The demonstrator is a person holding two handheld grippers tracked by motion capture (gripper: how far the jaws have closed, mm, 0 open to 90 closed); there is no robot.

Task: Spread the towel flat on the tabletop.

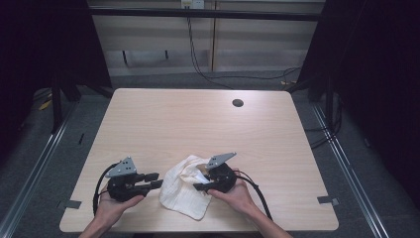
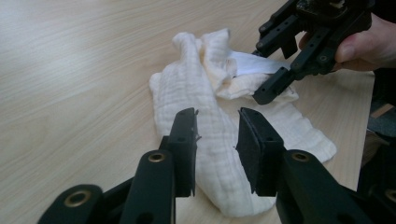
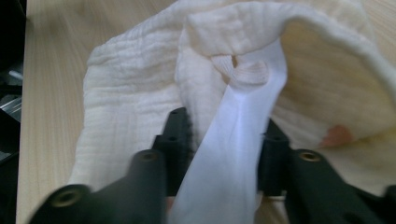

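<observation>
Your right gripper point(image 1: 202, 185) sits over the cream cloth point(image 1: 181, 191), jaws apart around its white label strip point(image 3: 233, 154) without pinching, while your left gripper point(image 1: 157, 179) waits just beside the cloth's edge, half-open and empty, likely ready to pin it.

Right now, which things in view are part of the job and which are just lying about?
In the job:
- cream cloth, crumpled at the table's near edge
- white label strip sewn to it, lying between the jaws of the right hand-held gripper
- left hand-held gripper, beside the cloth

Just there:
- table
- cable hole
- floor cables
</observation>
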